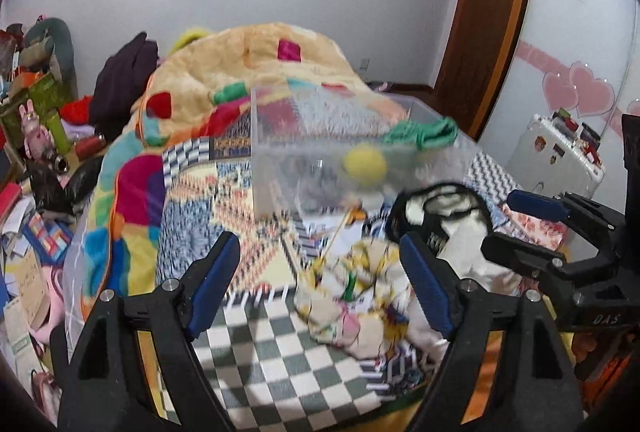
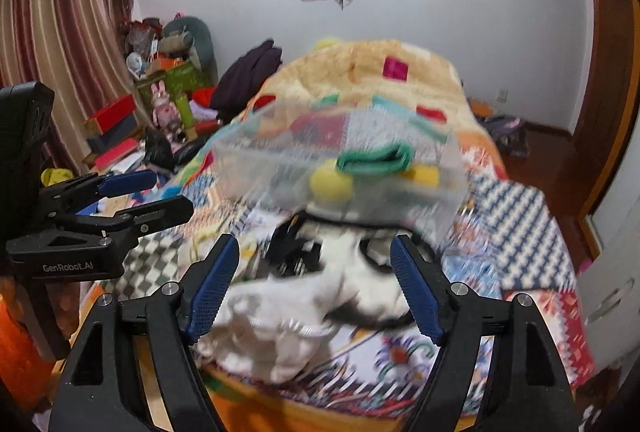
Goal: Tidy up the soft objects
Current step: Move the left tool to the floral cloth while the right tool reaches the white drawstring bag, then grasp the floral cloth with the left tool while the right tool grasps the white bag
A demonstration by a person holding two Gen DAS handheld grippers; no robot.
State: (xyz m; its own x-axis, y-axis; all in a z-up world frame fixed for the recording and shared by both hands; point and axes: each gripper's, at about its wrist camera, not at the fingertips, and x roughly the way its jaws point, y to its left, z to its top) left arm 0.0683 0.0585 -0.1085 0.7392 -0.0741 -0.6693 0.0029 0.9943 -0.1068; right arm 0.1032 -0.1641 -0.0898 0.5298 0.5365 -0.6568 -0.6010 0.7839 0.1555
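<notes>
On the patchwork-covered bed (image 1: 256, 336) stands a clear rectangular plastic bin (image 2: 340, 168), holding a yellow fuzzy ball (image 2: 330, 184), a green folded cloth (image 2: 374, 160) and a yellow block (image 2: 426, 174). Just in front of the bin lie a white-and-black soft garment (image 2: 320, 296) and, beside it, a cream floral-print cloth (image 1: 356, 296). Both the left gripper (image 1: 320, 284) and right gripper (image 2: 316, 284) gape wide, gripping nothing; the garment lies between the right one's fingers. Behind the bin, a fleecy multicoloured blanket (image 1: 240, 72) is heaped before a white wall.
</notes>
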